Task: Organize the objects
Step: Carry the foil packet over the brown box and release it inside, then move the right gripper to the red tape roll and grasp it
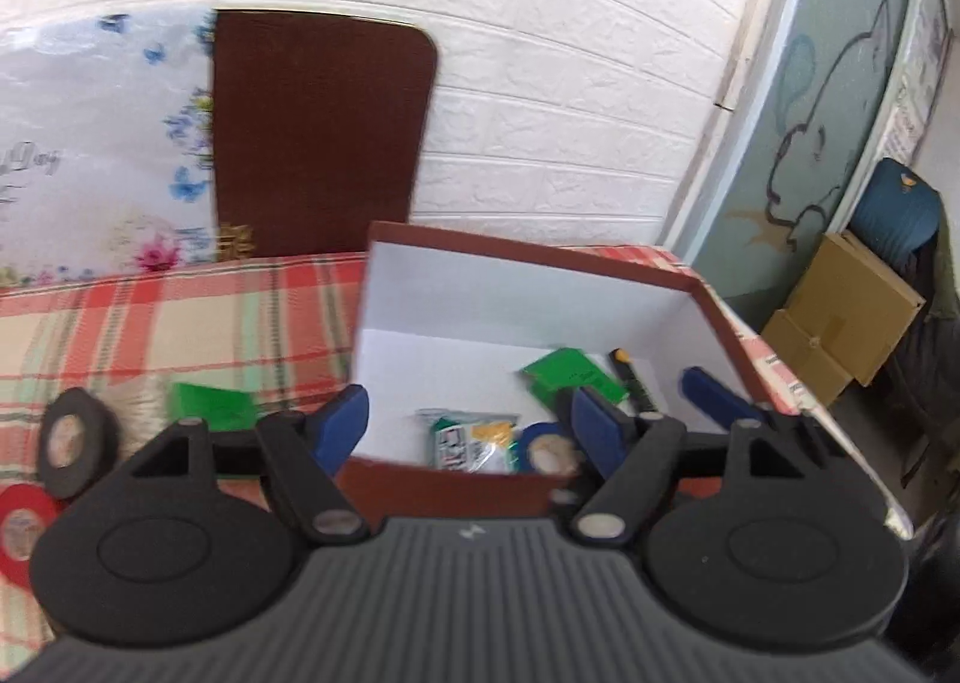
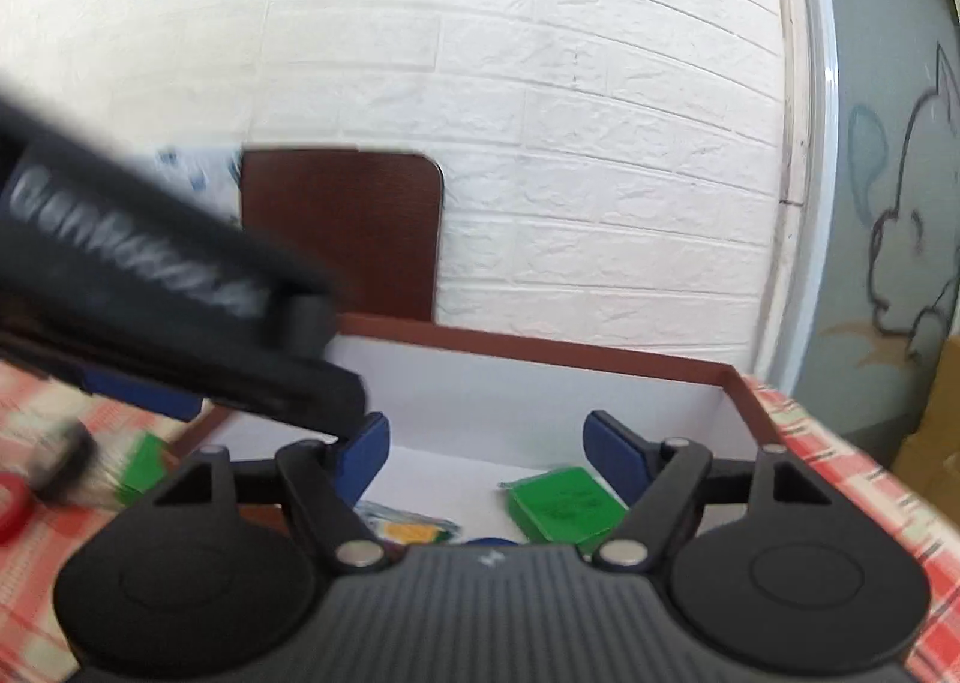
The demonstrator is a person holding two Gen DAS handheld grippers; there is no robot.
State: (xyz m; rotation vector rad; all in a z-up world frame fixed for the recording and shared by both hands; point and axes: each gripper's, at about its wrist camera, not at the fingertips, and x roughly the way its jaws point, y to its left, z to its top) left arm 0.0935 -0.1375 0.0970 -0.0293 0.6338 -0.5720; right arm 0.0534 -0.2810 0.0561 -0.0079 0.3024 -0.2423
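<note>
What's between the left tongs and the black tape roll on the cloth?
Nothing visible. The left tongs hang open over the box; the black tape roll lies off to their left on the plaid cloth, beside the red roll.

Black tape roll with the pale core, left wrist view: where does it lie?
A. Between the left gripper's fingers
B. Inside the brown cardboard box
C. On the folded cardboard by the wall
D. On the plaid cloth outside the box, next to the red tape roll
D: the black tape roll lies on the plaid cloth, just above the red tape roll, left of the brown cardboard box.
</note>
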